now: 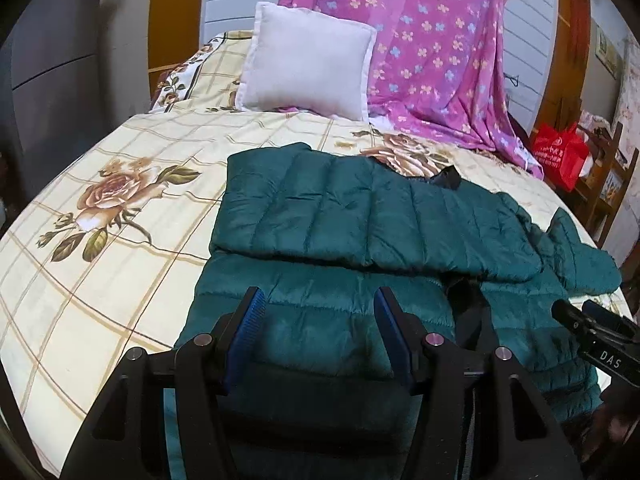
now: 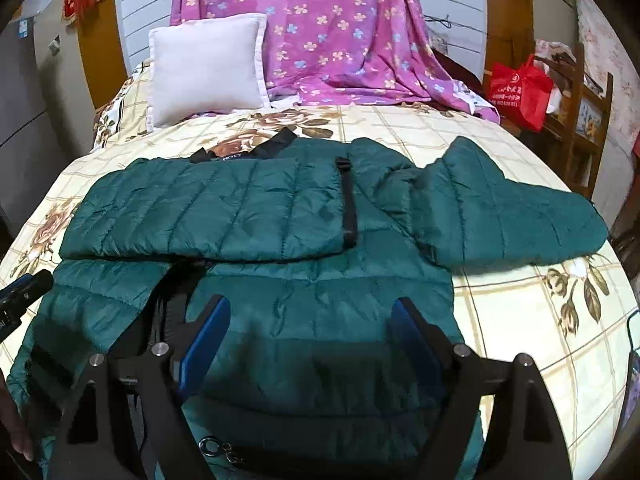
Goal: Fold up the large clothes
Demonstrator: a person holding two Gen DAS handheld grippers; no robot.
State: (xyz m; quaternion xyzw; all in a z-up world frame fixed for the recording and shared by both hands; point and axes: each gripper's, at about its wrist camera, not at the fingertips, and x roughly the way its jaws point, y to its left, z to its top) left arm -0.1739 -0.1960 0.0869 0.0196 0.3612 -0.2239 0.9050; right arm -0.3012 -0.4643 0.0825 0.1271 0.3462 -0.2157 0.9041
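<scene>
A dark green quilted jacket (image 1: 360, 216) lies flat on the bed, its left sleeve folded across the chest. In the right wrist view the jacket (image 2: 248, 208) shows its right sleeve (image 2: 508, 208) stretched out to the right. A black zipper band (image 2: 168, 312) runs down the front. My left gripper (image 1: 320, 300) is open and empty above the jacket's lower left part. My right gripper (image 2: 308, 312) is open and empty above the jacket's lower right part. It also shows at the right edge of the left wrist view (image 1: 592, 328).
The bed carries a cream bedspread with rose print (image 1: 100, 216). A white pillow (image 1: 308, 60) and a pink floral sheet (image 1: 432, 48) stand at the head. A red bag (image 2: 520, 92) and wooden shelf (image 2: 588, 120) are at the right. A grey cabinet (image 1: 44, 60) is at the left.
</scene>
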